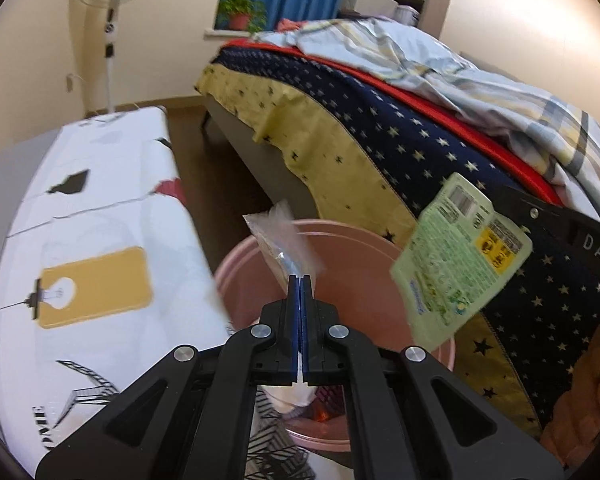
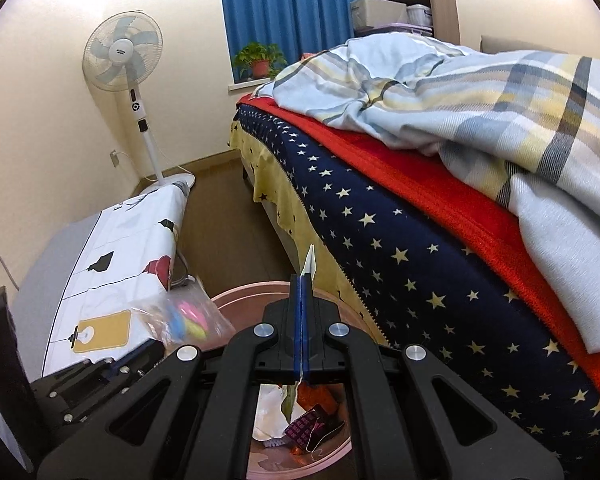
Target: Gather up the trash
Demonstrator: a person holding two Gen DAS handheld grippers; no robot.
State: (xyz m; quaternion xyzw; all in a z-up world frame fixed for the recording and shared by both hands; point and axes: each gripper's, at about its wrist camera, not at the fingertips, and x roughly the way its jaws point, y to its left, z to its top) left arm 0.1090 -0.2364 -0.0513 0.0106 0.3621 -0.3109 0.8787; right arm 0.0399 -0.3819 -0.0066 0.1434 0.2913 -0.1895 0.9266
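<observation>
My left gripper [image 1: 301, 278] is shut on a clear plastic bag [image 1: 284, 236] that sticks up past its fingertips. It hangs over the pink trash bin [image 1: 352, 240]. In the right wrist view the same bag [image 2: 184, 316] shows bright pieces inside, held by the left gripper [image 2: 152, 346] at the lower left. My right gripper [image 2: 302, 278] is shut on a green printed wrapper [image 2: 310, 264], seen edge-on above the bin's rim [image 2: 240, 294]. From the left wrist view the wrapper [image 1: 460, 256] hangs flat over the bin's right side, below the right gripper [image 1: 518, 204]. Several pieces of trash [image 2: 304, 420] lie in the bin.
A bed [image 2: 380, 216] with a navy star blanket, a red blanket and a plaid duvet [image 2: 480, 92] flanks the bin on the right. A white printed cloth [image 1: 92, 216] covers furniture on the left. A standing fan [image 2: 124, 54] and a potted plant [image 2: 260, 60] are at the far wall. A hand [image 1: 580, 400] shows at the lower right.
</observation>
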